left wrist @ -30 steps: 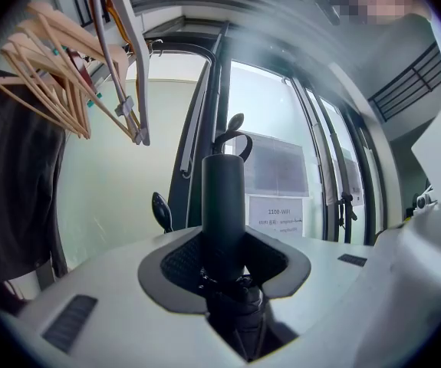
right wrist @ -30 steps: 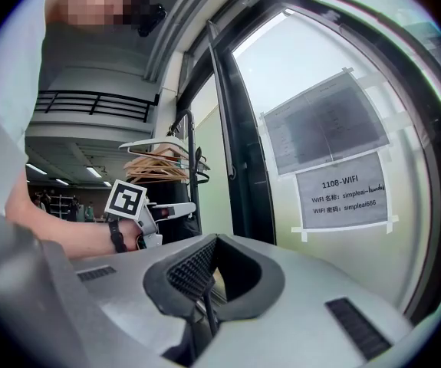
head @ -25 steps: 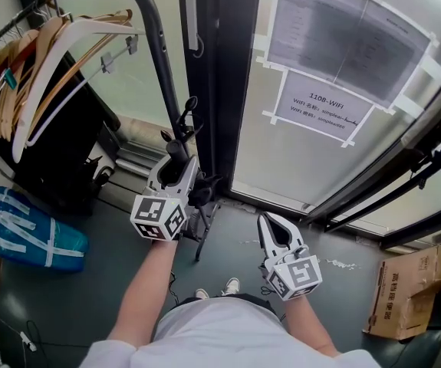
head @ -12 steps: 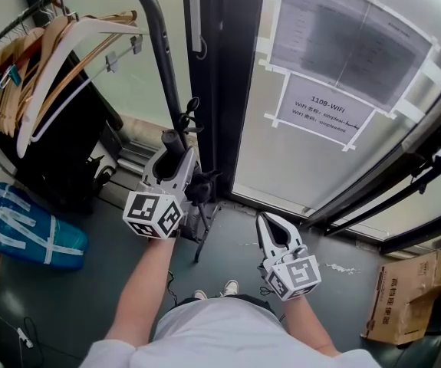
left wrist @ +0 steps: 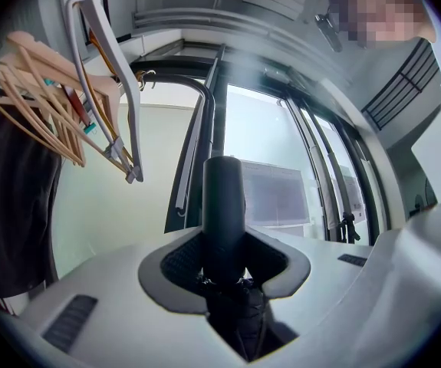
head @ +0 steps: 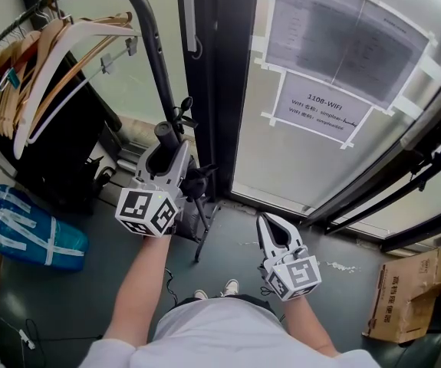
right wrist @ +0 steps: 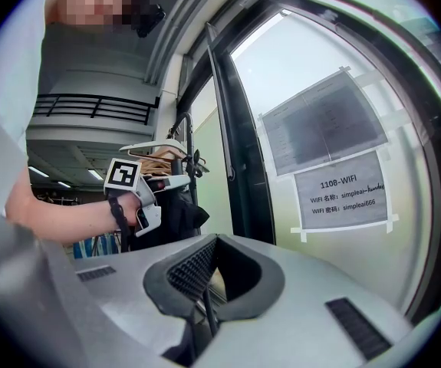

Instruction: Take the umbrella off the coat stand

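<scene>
In the head view, my left gripper is clamped on the umbrella by its black cylindrical handle, which sticks up past the fingertips; the folded canopy bunches dark below the gripper body, just beside the upright post of the coat stand, under the bend of its top rail; whether a strap ties it to the post I cannot tell; wooden hangers crowd the rail's far left end; my right gripper hangs low, well apart from the stand and near the glass door, jaws together on nothing.

In the left gripper view, the handle stands squarely between the ribbed pads, both pressing its sides; cords and black fabric sit behind it, toward the camera; the stand's rail arcs above.

In the right gripper view, the pads meet with only air in their hollow; the left gripper shows beyond, by the stand.

I judge the umbrella light; the handle looks stiff and smooth, so it could twist in a loose hold; the canopy is soft and may sag or snag on the post; the handle, low near its collar, is the place to take hold.
</scene>
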